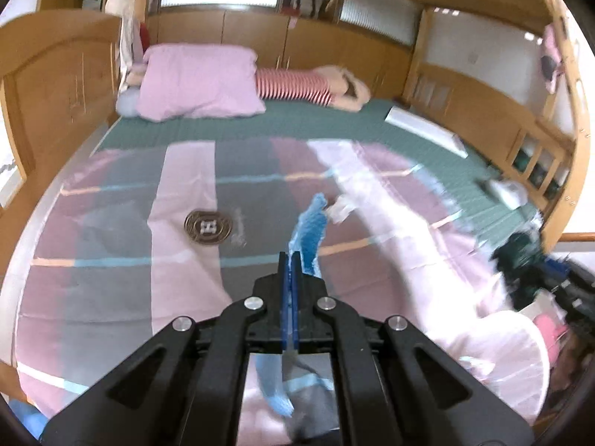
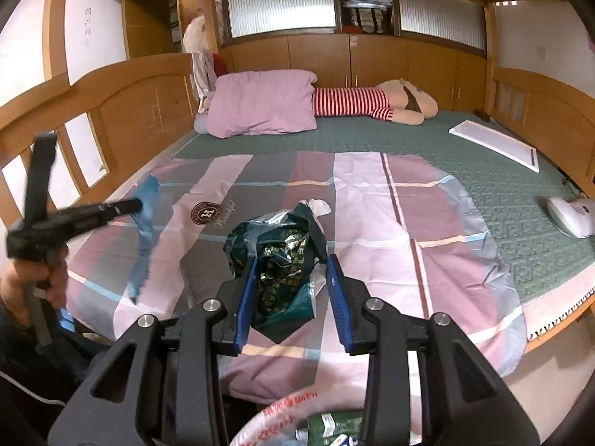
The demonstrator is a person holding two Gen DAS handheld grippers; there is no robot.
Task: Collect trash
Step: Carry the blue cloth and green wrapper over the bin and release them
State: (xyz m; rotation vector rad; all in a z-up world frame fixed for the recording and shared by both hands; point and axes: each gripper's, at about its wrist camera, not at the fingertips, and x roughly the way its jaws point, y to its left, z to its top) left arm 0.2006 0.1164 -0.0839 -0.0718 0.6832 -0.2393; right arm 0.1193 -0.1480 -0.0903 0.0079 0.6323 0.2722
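Bedroom, wooden-framed bed, checked quilt [image 2: 372, 200] spread over a green mattress cover.

Left gripper [image 1: 290, 260]: jaws clamped together on a blue scrap [image 1: 310, 228], a thin strip of which is seen hanging both ahead of and behind the pads. It is held clear above the quilt.

Right gripper [image 2: 292, 264]: jaws partly apart, a crumpled dark green bag [image 2: 282, 256] pinched between the pads; the left pad presses it, contact on the right pad is less plain.

A red-printed white trash bag [image 2: 282, 416] is seen open at the lower edge of the right wrist view, with some packaging already inside.

Progress, judged: two pieces are lifted but not yet dropped in. A small white crumpled scrap [image 1: 340, 210] is left on the quilt. Collection is judged well along, not finished.
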